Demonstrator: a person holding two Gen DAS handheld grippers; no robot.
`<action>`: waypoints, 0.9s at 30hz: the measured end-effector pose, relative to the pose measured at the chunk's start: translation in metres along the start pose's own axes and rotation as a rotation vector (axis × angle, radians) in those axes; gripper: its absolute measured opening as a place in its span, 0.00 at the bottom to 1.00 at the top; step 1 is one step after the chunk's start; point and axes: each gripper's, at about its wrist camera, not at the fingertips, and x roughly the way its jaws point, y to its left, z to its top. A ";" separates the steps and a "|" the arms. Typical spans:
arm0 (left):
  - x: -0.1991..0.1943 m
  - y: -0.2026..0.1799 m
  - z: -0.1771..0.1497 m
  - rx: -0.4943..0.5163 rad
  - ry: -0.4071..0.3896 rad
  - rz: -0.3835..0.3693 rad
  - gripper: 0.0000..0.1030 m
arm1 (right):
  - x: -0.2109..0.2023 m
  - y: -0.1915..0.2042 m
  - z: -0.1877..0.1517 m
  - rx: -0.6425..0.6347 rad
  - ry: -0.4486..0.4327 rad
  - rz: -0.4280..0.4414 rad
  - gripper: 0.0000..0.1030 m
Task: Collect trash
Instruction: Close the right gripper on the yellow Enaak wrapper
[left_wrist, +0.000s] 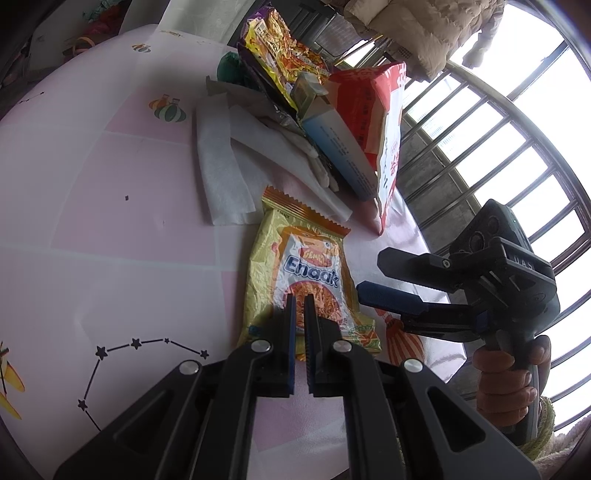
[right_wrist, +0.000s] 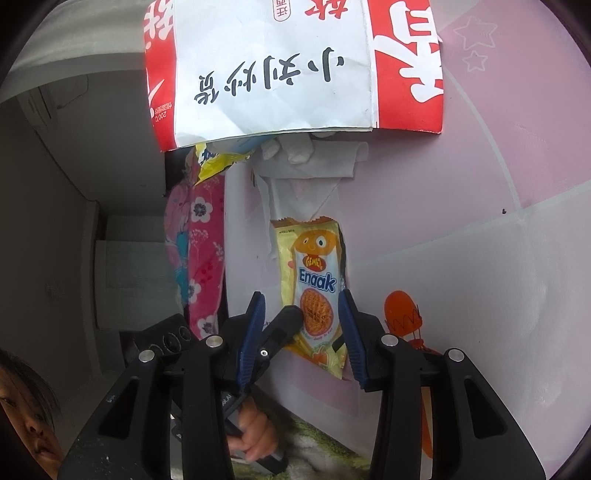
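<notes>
One pink-and-white bench (left_wrist: 110, 206) carries all the litter. The largest piece is one red-and-white paper bag (left_wrist: 373, 110), lying on its side at the far right, its mouth open toward the near side in the right wrist view (right_wrist: 280, 74). One blue-and-white carton (left_wrist: 336, 147) and one bundle of yellow-and-purple wrappers (left_wrist: 284, 51) stick out of it. To its left lie white tissue sheets (left_wrist: 221, 173), overlapping, so I cannot count them. Just near of them lies one yellow Enaak snack packet (left_wrist: 310, 273), flat on the bench. The left gripper (left_wrist: 300, 299) has its jaws drawn narrow, their tips over the packet's near end; whether they pinch the foil I cannot tell. The right gripper (right_wrist: 303, 306) has its jaws spread wide, the packet (right_wrist: 314, 288) lying between them, with the left gripper's tip also in that gap. In the left wrist view the right gripper (left_wrist: 373, 273) sits just right of the packet.
</notes>
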 end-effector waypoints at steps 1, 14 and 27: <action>0.000 0.000 0.000 -0.001 0.000 0.000 0.04 | 0.001 0.001 0.000 -0.004 0.005 -0.007 0.40; 0.000 0.000 0.000 0.002 -0.002 0.000 0.04 | 0.019 0.012 -0.002 -0.027 0.025 -0.053 0.40; -0.001 0.004 -0.001 -0.004 -0.003 -0.023 0.04 | 0.025 0.028 -0.009 -0.147 -0.013 -0.241 0.13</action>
